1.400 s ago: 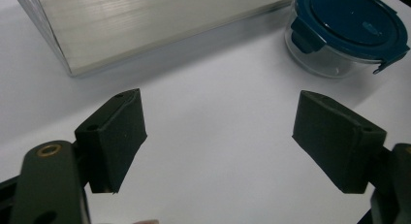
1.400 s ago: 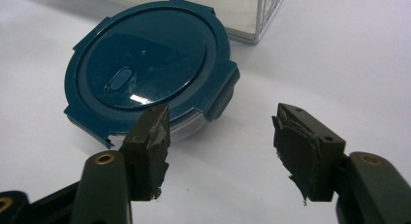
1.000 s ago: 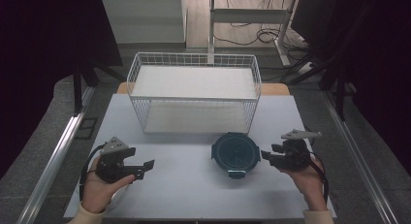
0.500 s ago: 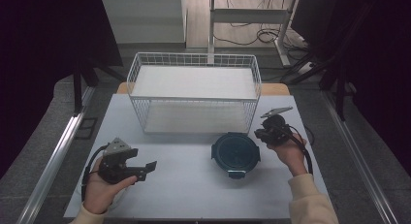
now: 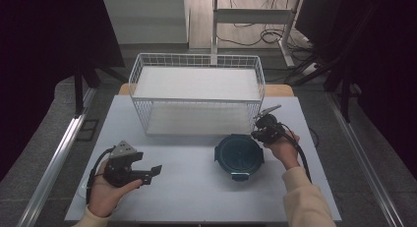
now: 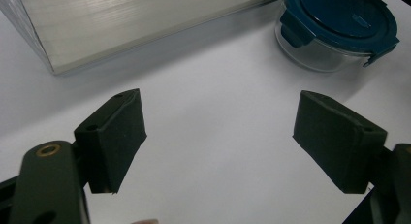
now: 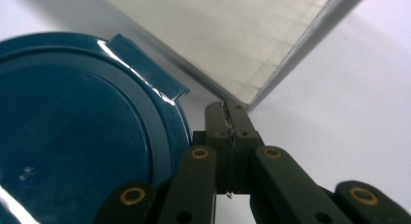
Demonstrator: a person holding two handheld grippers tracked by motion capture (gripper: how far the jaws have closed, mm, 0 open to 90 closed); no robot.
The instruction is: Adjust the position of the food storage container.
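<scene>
1. Since the earlier frames the right tool (image 5: 260, 130) has travelled from the table's right edge in toward the round container (image 5: 239, 155), and its jaws have just been closing; they now stand clenched together with nothing between them.
2. The left tool (image 5: 152, 171) rests low at the near left of the table (image 5: 196, 187), its jaws spread wide and empty, with the container well ahead of it to its right.
3. The container sits just left of the right tool's tip, beside the wire basket (image 5: 196, 97); its blue lid (image 7: 72, 127) is on.
4. The step in hand looks like working the lid's latch (image 7: 145, 64): next, the shut tip likely needs to press or lift that flap.
5. The right tool's view gives the flap and the basket's corner close ahead; the left tool's view gives the container's glass wall (image 6: 310, 52).
</scene>
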